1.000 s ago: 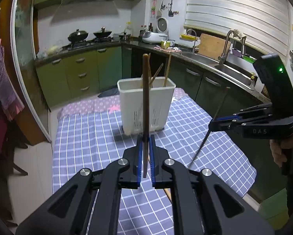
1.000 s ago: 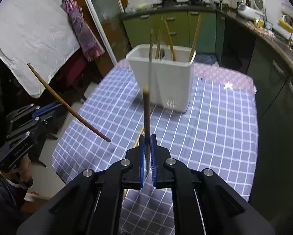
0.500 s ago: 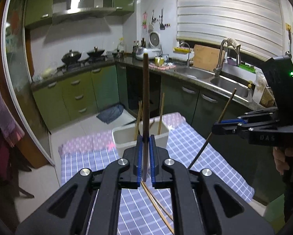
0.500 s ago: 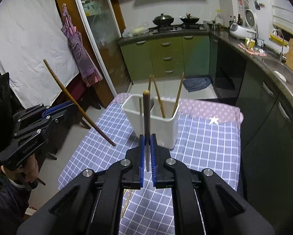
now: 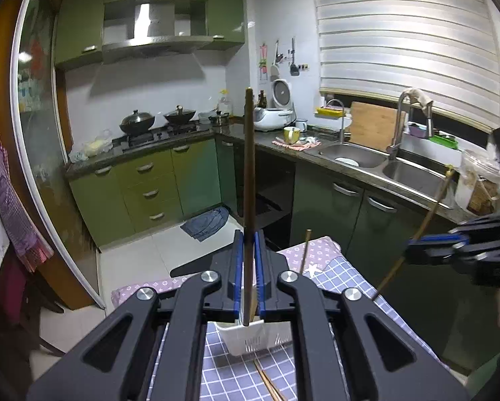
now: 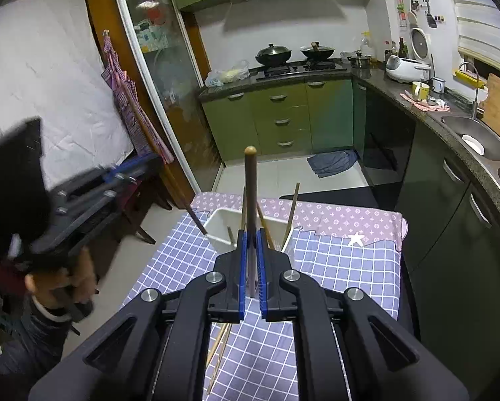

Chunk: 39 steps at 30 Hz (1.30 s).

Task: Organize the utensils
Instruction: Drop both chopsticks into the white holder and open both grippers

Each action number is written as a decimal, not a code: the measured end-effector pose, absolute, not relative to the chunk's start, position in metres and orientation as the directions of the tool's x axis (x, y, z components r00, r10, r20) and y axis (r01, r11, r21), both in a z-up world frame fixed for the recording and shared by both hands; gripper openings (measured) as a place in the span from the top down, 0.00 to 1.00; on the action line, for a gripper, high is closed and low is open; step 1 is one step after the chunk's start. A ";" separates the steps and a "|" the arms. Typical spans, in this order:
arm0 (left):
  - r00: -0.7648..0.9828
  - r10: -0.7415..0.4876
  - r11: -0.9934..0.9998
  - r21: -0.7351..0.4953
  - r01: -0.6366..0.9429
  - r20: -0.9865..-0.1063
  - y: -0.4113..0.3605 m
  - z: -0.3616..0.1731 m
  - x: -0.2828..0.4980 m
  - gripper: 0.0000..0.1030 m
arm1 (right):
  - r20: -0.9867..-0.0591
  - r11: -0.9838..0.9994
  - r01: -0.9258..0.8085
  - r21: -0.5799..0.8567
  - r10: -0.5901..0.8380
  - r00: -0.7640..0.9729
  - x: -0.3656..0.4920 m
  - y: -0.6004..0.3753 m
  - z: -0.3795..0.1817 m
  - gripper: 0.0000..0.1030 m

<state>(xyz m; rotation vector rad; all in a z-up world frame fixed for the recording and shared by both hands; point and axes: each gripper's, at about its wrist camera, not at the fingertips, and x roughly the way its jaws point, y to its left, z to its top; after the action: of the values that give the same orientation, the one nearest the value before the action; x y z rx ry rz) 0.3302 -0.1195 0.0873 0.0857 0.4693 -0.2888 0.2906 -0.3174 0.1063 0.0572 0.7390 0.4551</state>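
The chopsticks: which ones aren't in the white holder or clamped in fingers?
The pale pair lying flat on the checked tablecloth, in front of the white holder. The others stand in the holder or are clamped.

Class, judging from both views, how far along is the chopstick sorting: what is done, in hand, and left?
Done: several chopsticks stand in the white holder. In hand: the left hand-held gripper and right hand-held gripper each clamp one chopstick. Left: loose chopsticks lie on the checked tablecloth.
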 end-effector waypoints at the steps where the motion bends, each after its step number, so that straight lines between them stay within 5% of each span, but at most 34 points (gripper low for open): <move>1: 0.848 -0.248 0.958 0.010 0.286 -0.467 -0.120 0.082 0.338 0.93 | -0.632 0.903 -0.375 0.210 0.418 0.652 0.293 -0.318 0.109 0.94; 14: 0.792 -0.192 0.973 -0.008 0.230 -0.580 -0.122 -0.002 0.391 0.93 | -0.594 0.923 -0.311 0.226 0.383 0.708 0.367 -0.315 0.126 0.93; 17: 0.779 -0.187 0.974 -0.010 0.227 -0.599 -0.119 -0.013 0.388 0.81 | -0.635 0.926 -0.296 0.235 0.377 0.674 0.391 -0.306 0.100 0.93; 25: 0.797 -0.198 0.975 -0.029 0.221 -0.571 -0.101 0.003 0.351 0.64 | -0.683 0.929 -0.293 0.224 0.364 0.634 0.404 -0.296 0.050 0.93; 39: 0.778 -0.215 0.972 -0.048 0.232 -0.590 -0.089 0.011 0.300 0.63 | -0.718 0.934 -0.291 0.209 0.348 0.603 0.398 -0.287 0.016 0.92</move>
<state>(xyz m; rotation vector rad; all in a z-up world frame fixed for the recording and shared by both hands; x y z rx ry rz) 0.3002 -0.0893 0.0109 0.0279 0.6345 -0.2417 0.3976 -0.2873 0.0157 0.0726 0.8460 0.3707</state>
